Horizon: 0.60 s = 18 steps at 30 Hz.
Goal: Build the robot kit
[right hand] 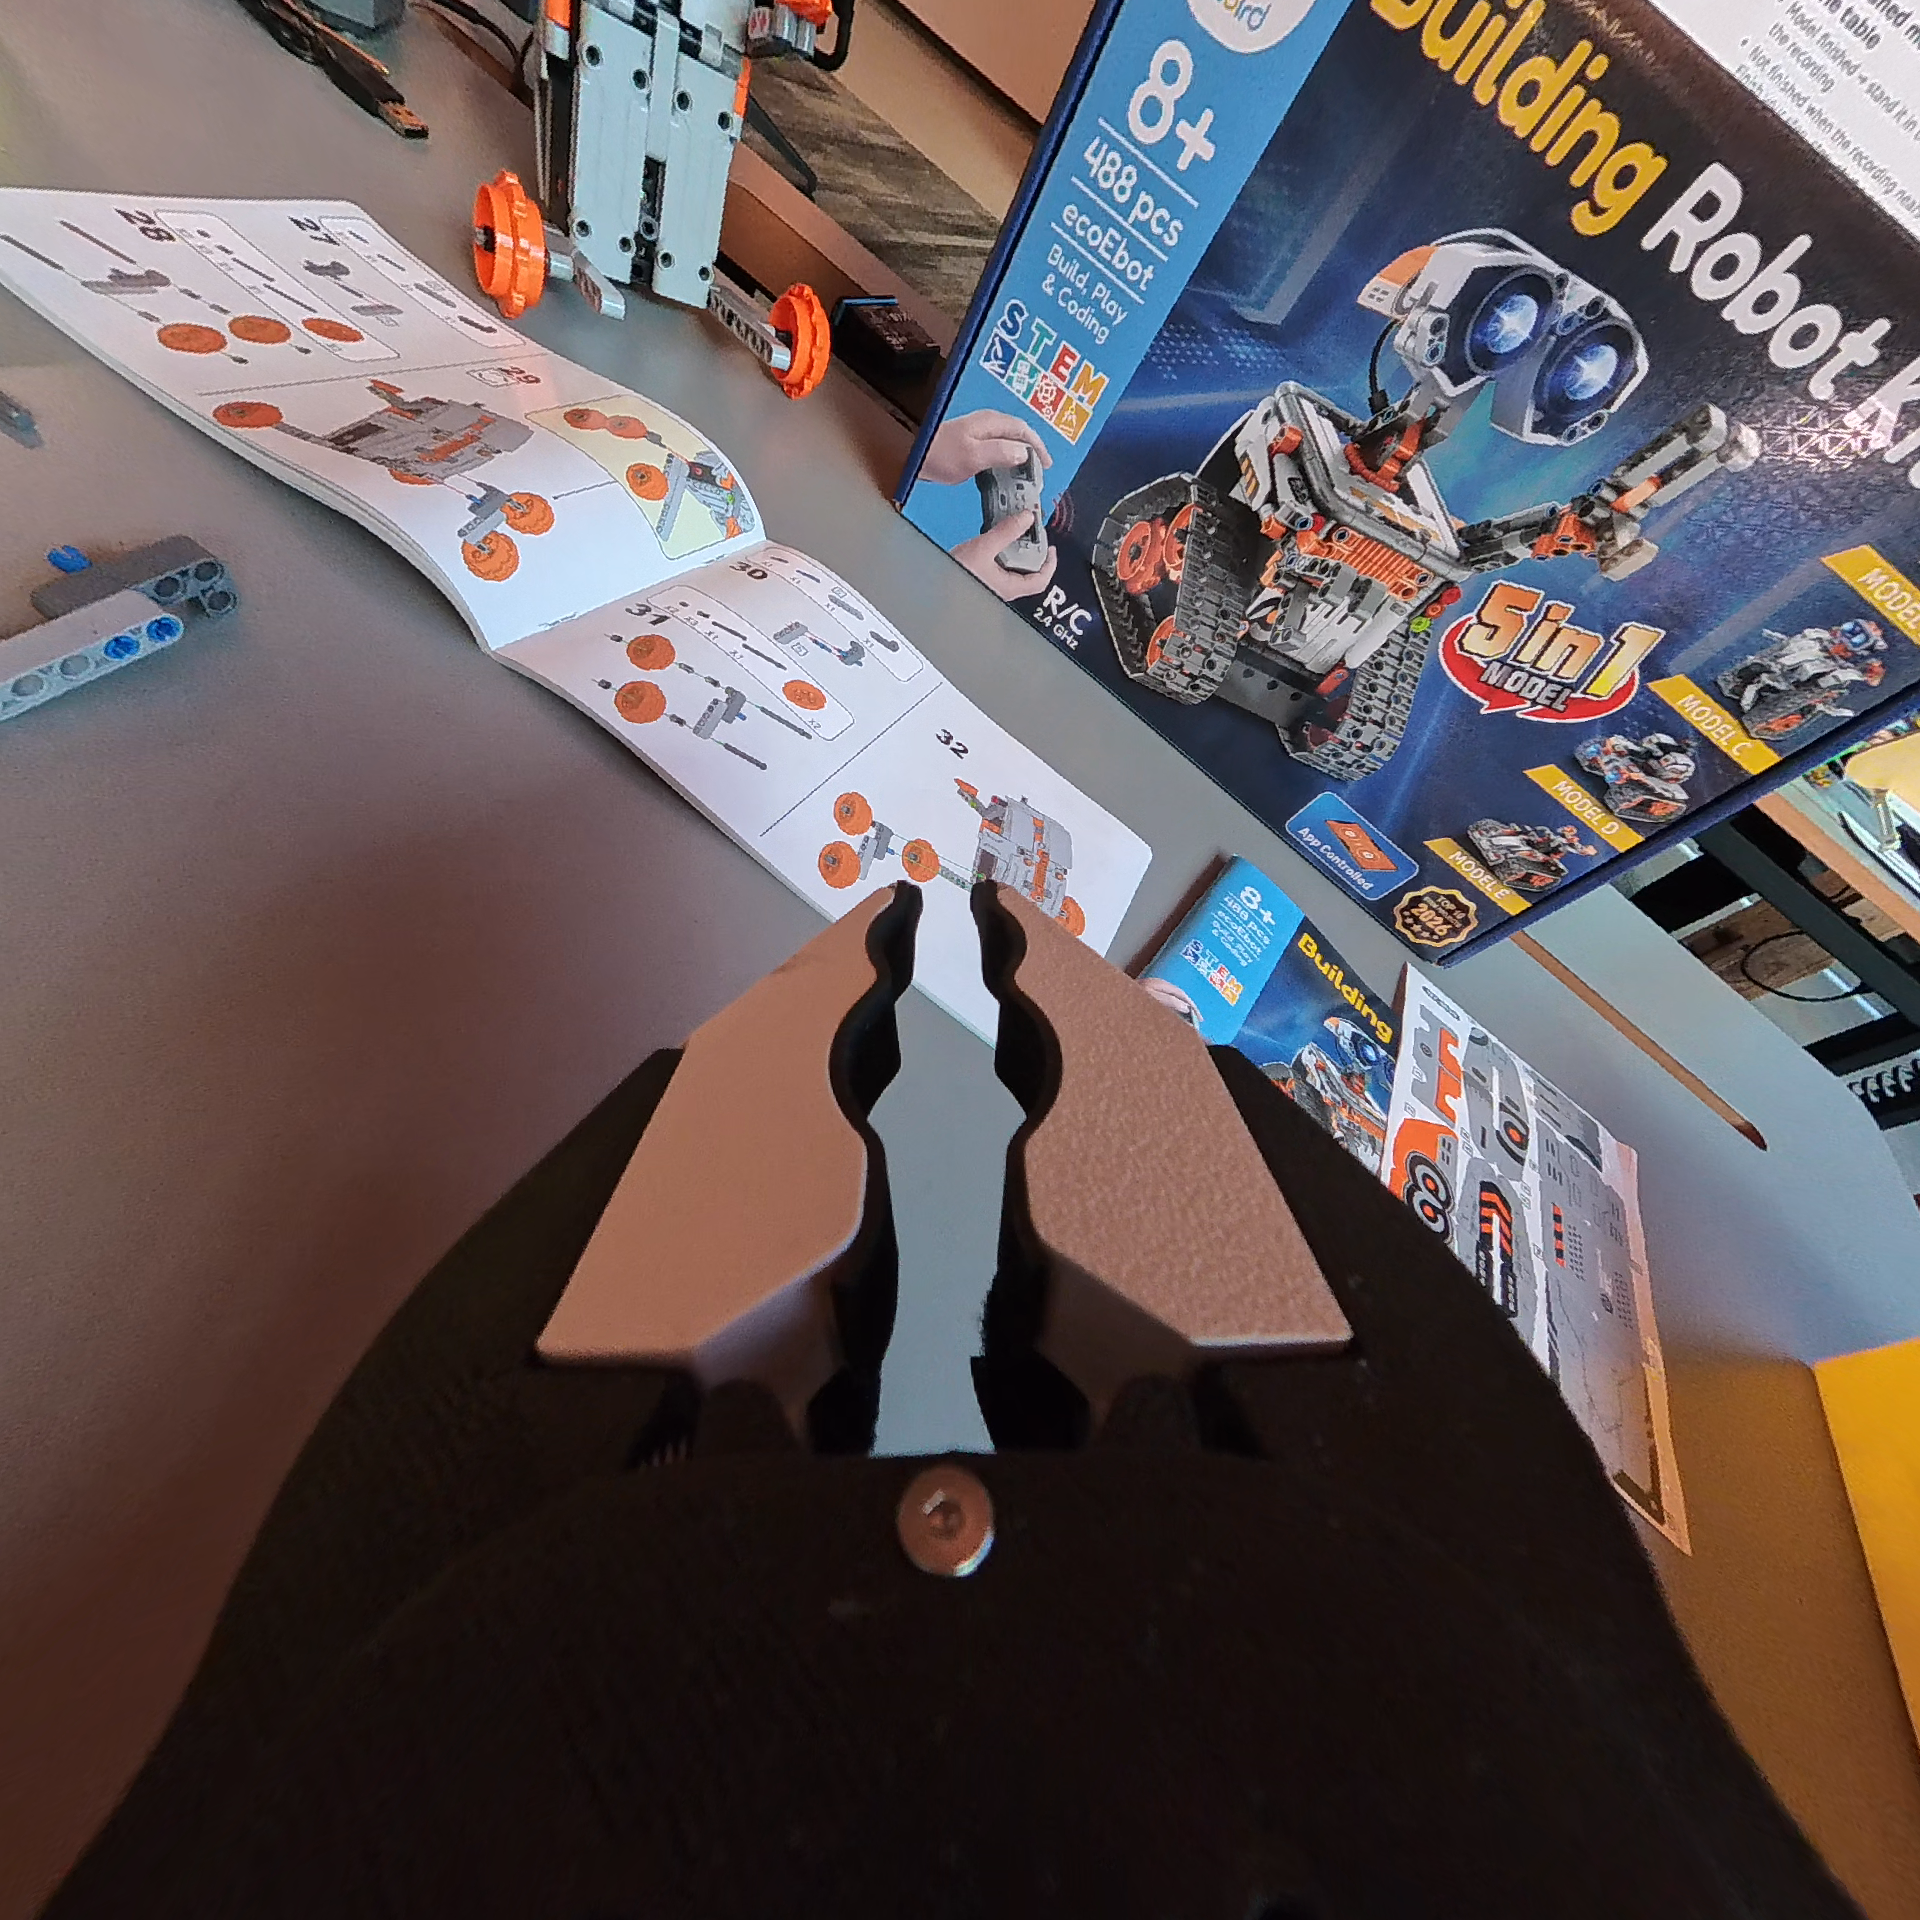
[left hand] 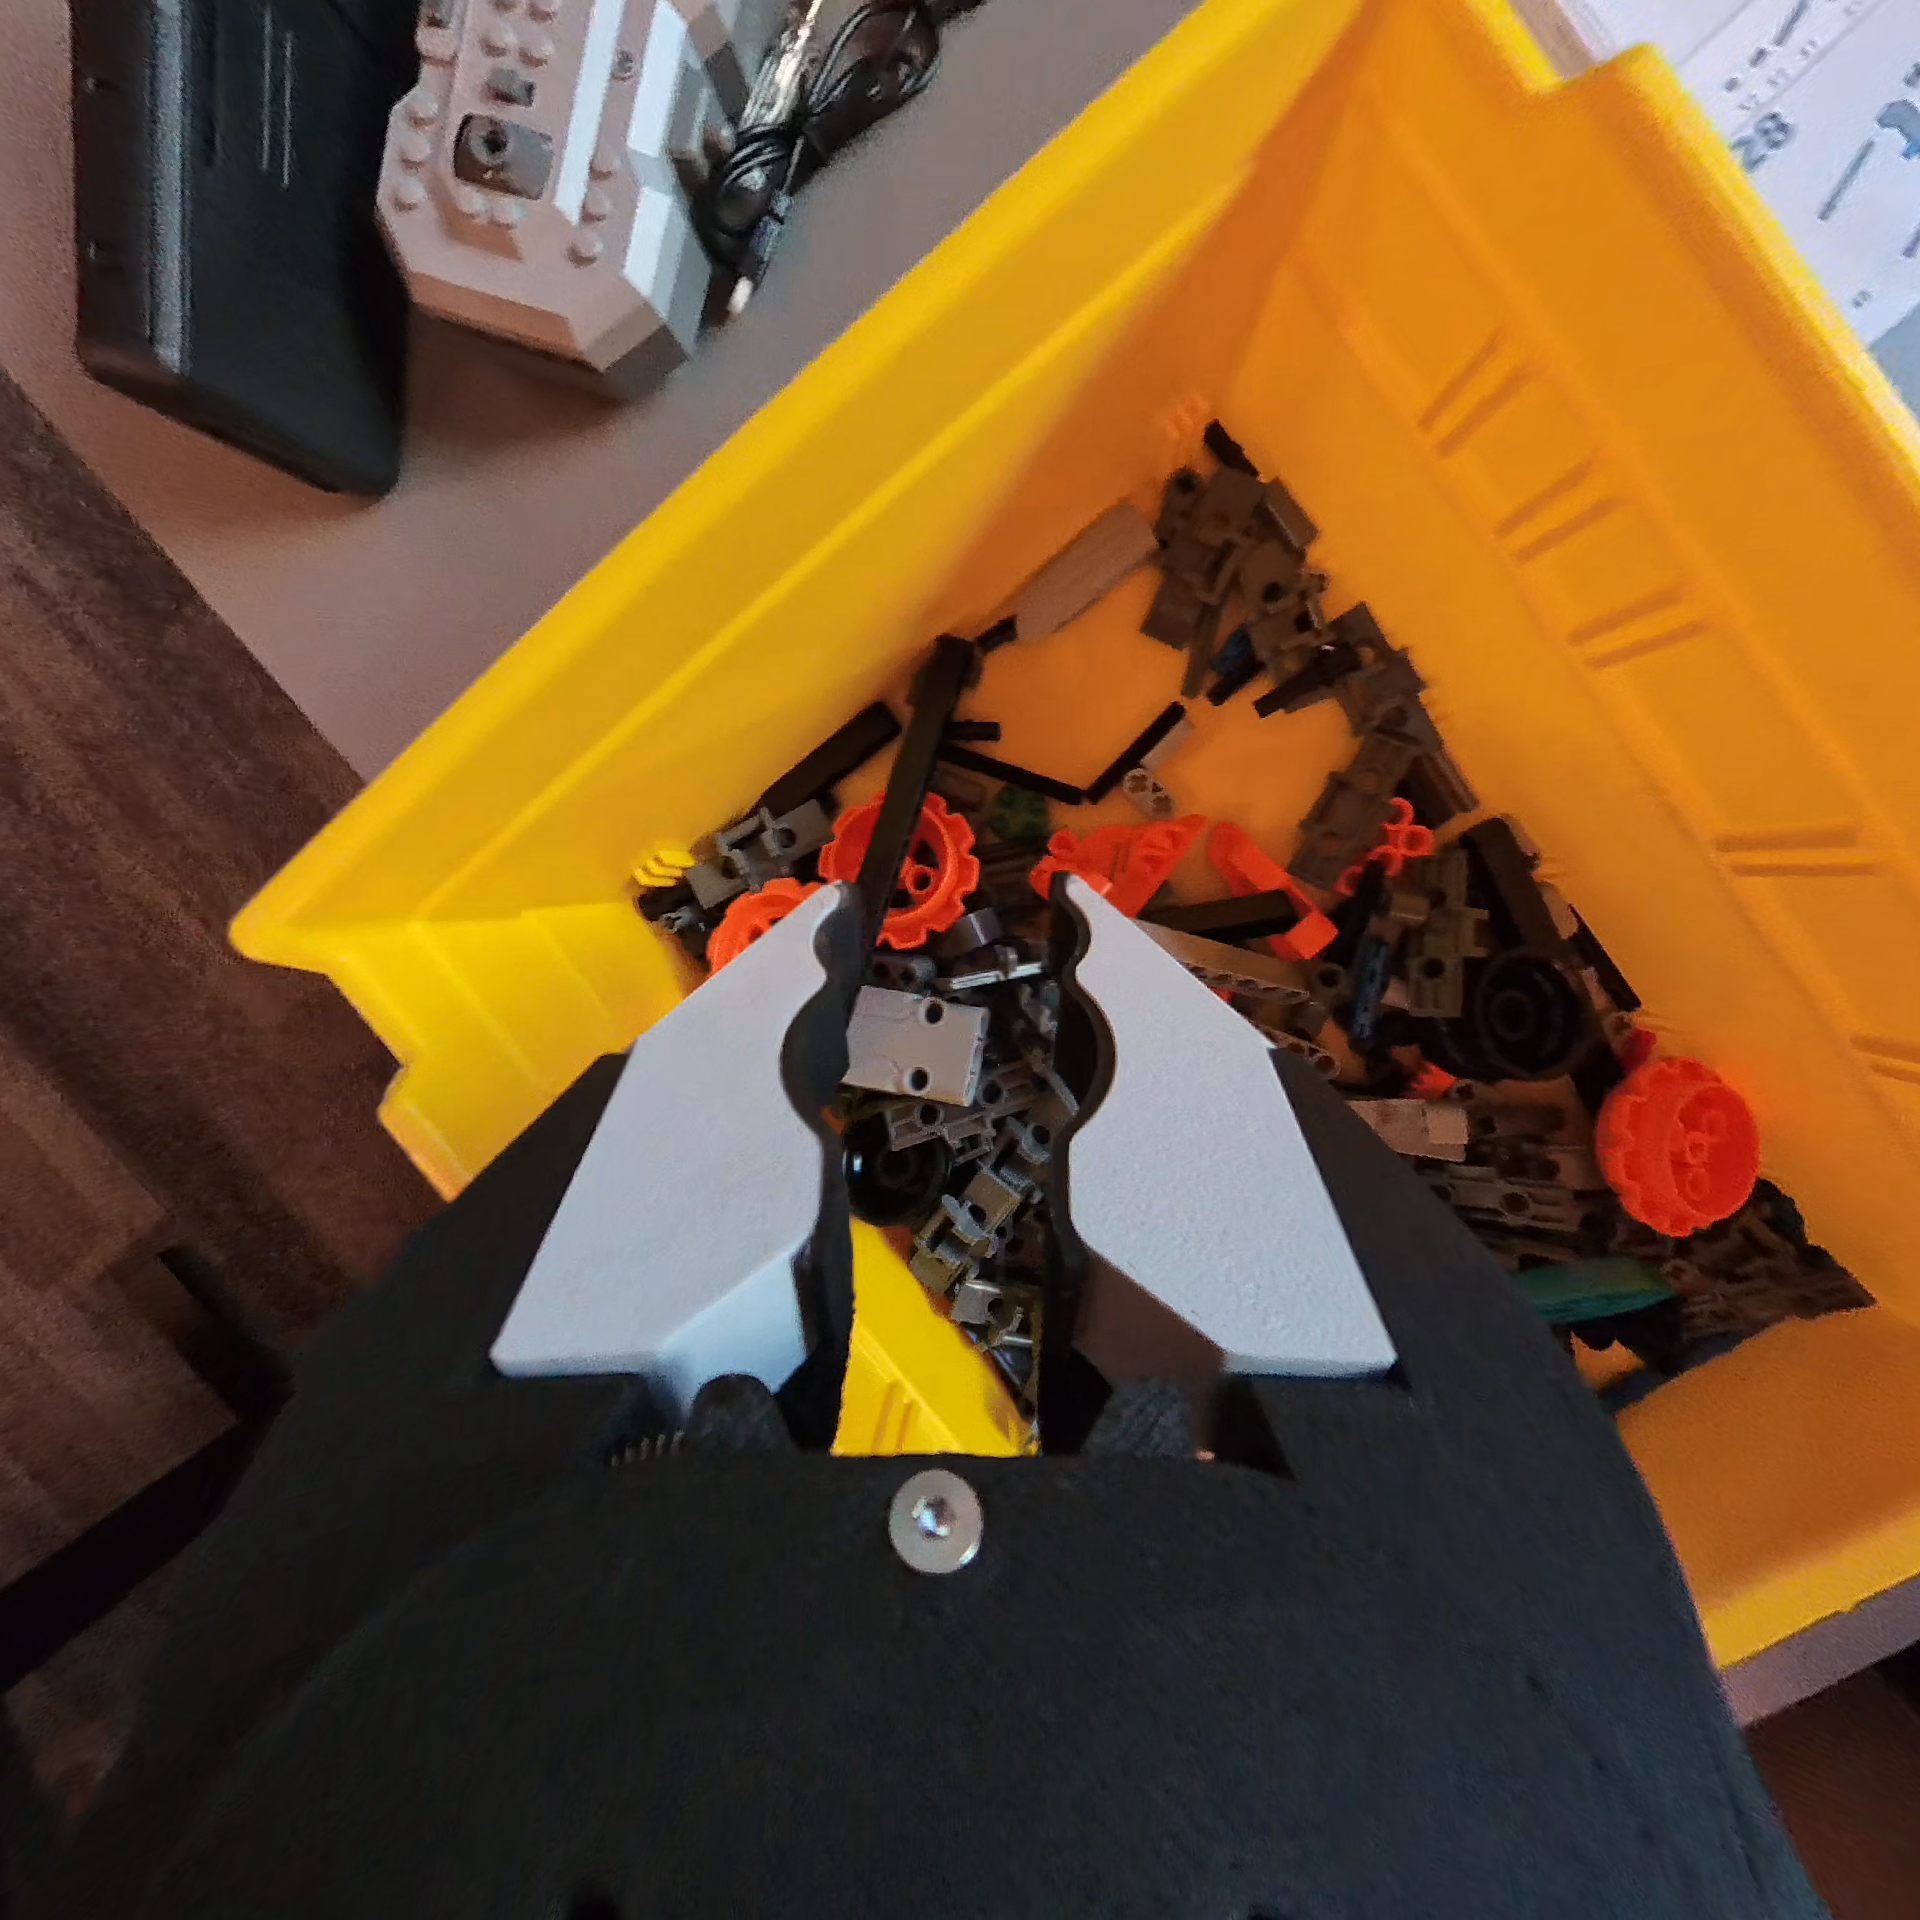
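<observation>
Yellow bin (left hand: 1039, 499) holds building pieces (left hand: 1247, 935) — mostly grey.

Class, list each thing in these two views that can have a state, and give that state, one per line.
Left tongs: open, empty, over the bin.
Right tongs: slightly open, empty.
Yellow bin: uncovered, partly filled with loose parts.
Instruction booklet: open, flat on the table.
Kit box: propped up, tilted.
Part-built model: upright.

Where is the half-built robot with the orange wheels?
In the right wrist view, the half-built robot stands at the top left on the grey table, just beyond the open instruction booklet.
</observation>
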### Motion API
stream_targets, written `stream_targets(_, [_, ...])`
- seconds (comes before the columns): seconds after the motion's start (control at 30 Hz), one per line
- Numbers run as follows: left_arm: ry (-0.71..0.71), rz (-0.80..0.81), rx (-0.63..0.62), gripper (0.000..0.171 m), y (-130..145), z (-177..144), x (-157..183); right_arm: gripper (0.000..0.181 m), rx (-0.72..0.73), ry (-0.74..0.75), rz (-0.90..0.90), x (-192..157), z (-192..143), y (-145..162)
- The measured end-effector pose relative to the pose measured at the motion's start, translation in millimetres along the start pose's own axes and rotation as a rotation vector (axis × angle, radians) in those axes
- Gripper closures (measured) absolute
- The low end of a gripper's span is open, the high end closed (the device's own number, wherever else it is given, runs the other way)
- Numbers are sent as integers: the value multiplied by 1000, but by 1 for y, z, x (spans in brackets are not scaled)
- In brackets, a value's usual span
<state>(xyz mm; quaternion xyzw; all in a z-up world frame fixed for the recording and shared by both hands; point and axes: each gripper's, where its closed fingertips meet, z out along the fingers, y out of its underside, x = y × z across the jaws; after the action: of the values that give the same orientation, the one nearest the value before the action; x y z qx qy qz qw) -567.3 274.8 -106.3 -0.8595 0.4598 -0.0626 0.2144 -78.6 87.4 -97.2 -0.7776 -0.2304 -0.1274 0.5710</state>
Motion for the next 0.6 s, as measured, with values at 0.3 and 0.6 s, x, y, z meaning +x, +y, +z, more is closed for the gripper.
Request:
stream_targets(0.3, [5,-56,-150,121,6,28,-20,171,4,-1,-3,-1,0,-1])
stream_targets(0.6, [80,6,-183,111,-1,45,-4,172,20,-17,1,-3,0,-4])
